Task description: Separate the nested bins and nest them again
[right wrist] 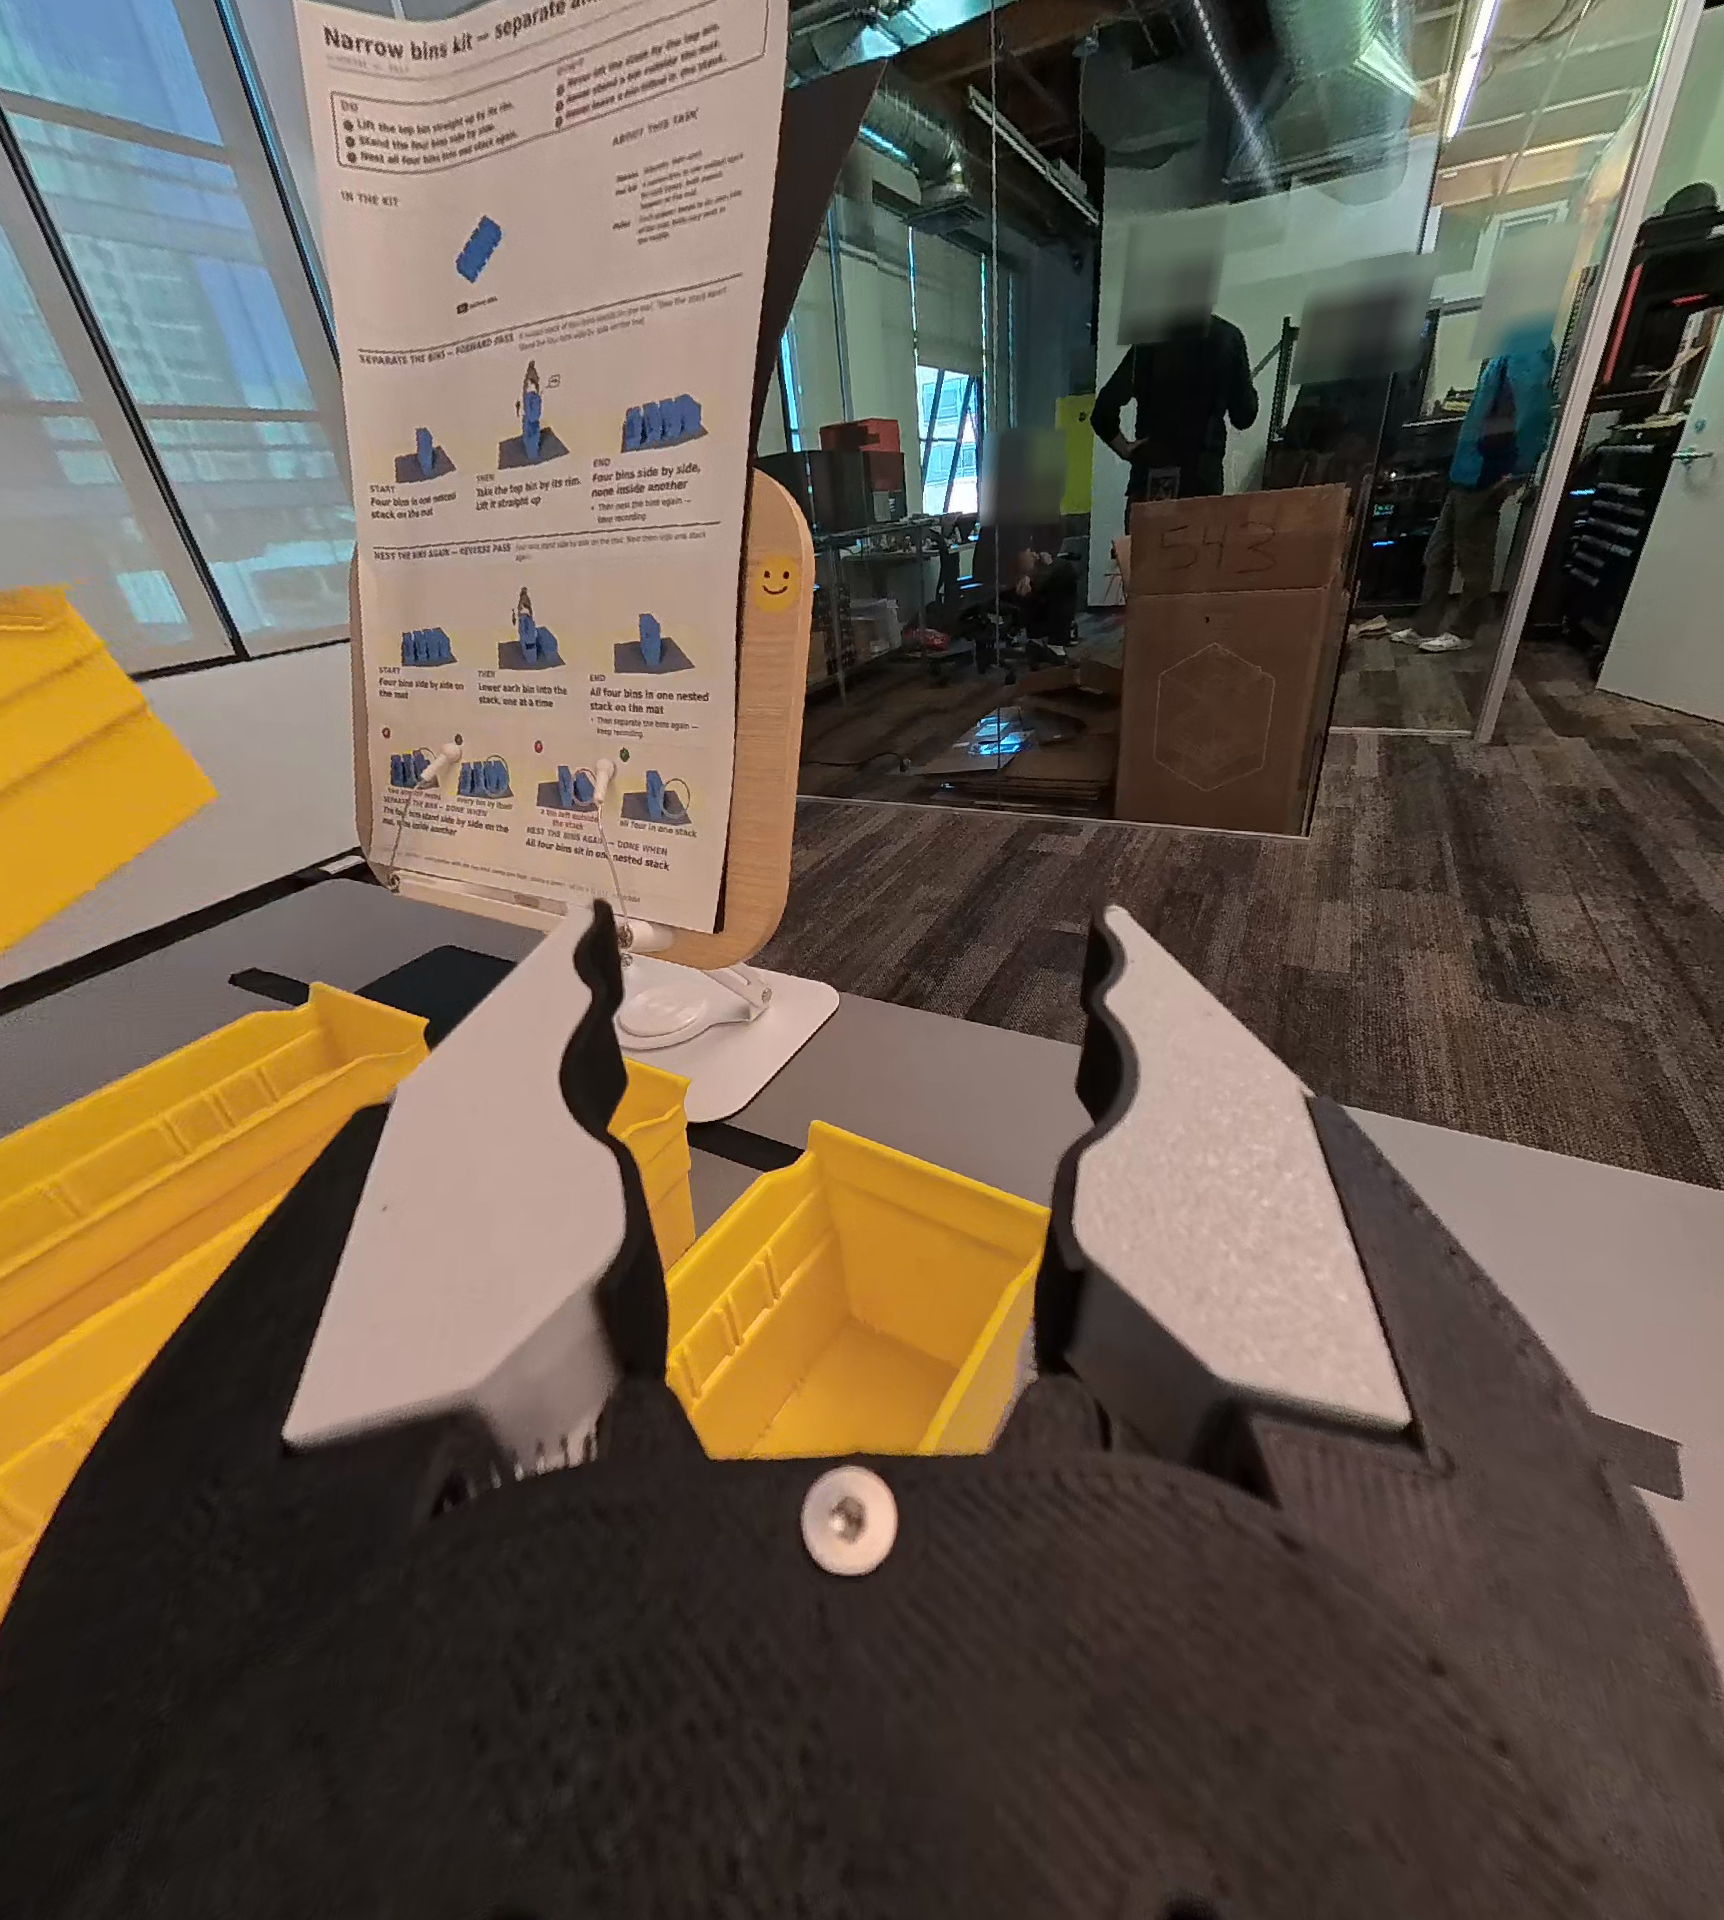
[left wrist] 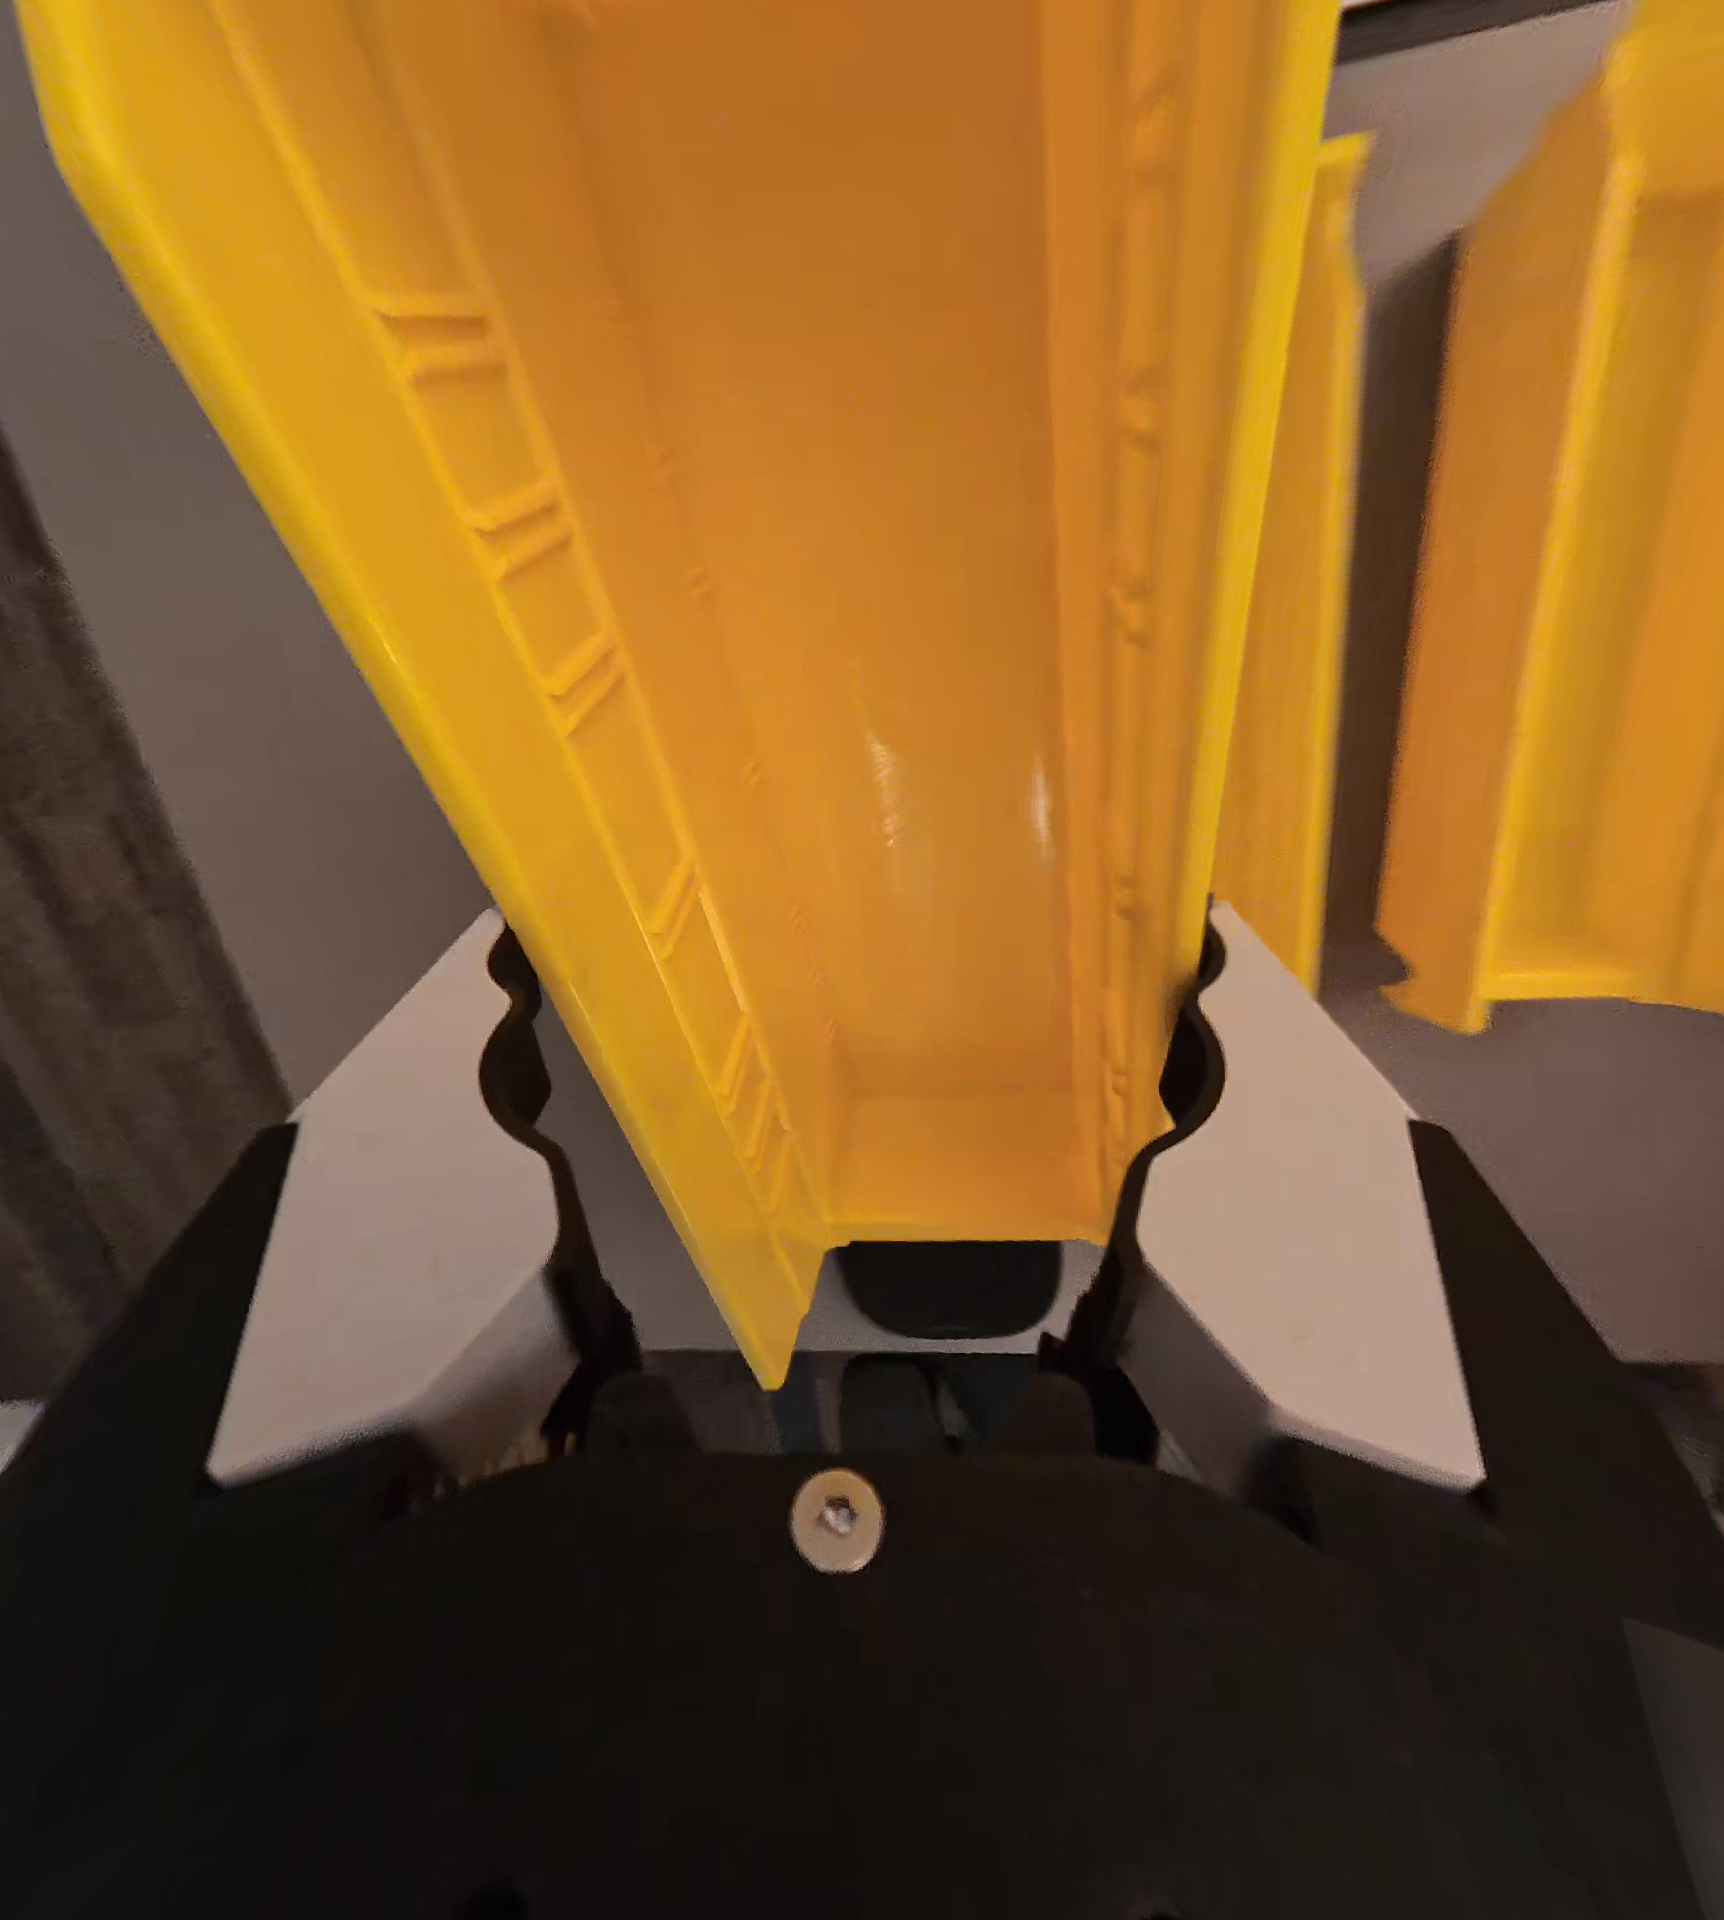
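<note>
Left wrist view: pressed close along a yellow bin [left wrist: 837, 520], somewhat blurred. Right wrist view: higher, facing across table [right wrist: 1564, 1247] toward room. Shared: probably that bin [right wrist: 16, 769].

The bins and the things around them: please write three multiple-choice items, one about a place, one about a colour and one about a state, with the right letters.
1. Where does the paper sheet stand?
A. Inside a bin
B. On the table, beyond the bins
C. On the carpet

2. What colour are the bins?
A. Yellow
B. Green
C. White

3. In what state is the bin at the left gripper?
A. Lying far from the gripper, untouched
B. Upside down on the carpet
C. Clamped between both fingers

Answers:
1 B: its board and white foot rest on the table behind the bins.
2 A: every bin in both views is yellow.
3 C: in the left wrist view, each finger lies against one side of the bin.
</note>
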Action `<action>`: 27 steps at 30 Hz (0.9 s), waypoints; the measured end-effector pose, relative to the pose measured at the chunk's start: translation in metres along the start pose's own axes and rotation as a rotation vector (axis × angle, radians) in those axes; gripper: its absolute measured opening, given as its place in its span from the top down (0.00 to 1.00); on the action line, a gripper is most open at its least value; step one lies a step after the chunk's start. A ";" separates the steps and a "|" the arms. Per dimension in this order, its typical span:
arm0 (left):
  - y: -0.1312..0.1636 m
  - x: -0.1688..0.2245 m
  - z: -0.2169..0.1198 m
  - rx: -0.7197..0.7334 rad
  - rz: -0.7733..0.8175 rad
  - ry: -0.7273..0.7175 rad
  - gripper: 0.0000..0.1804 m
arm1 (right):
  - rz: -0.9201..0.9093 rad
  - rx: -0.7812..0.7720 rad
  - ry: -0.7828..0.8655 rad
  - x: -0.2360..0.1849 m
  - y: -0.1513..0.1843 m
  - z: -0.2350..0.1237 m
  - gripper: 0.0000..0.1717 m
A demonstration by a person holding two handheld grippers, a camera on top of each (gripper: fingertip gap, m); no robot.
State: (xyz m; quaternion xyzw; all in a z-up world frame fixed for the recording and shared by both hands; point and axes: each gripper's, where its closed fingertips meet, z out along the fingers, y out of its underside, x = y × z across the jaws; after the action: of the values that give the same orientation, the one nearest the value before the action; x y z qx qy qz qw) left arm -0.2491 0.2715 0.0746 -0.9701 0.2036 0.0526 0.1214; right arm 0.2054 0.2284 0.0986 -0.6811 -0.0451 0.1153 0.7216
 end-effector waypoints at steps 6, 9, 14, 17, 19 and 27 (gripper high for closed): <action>0.022 -0.062 0.056 -0.092 -0.028 -0.106 0.33 | -0.015 0.003 0.000 -0.004 -0.004 -0.001 0.48; 0.033 -0.075 0.096 -0.135 -0.041 -0.074 0.33 | -0.031 0.003 0.003 -0.005 -0.004 -0.001 0.48; 0.049 -0.086 0.145 -0.202 -0.048 -0.022 0.33 | -0.052 -0.026 0.005 -0.007 0.002 0.004 0.48; 0.052 -0.092 0.160 -0.210 -0.061 -0.019 0.33 | -0.058 -0.038 0.007 -0.006 0.006 0.007 0.48; 0.049 -0.093 0.166 -0.193 -0.059 -0.009 0.33 | -0.061 -0.046 0.008 -0.006 0.008 0.008 0.48; 0.042 -0.091 0.174 -0.188 0.017 -0.013 0.31 | -0.073 -0.084 0.028 0.002 0.019 0.011 0.48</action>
State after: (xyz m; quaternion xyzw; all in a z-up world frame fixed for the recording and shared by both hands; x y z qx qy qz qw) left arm -0.3581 0.3135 -0.0890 -0.9751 0.2053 0.0787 0.0304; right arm 0.2034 0.2402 0.0804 -0.7103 -0.0649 0.0774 0.6966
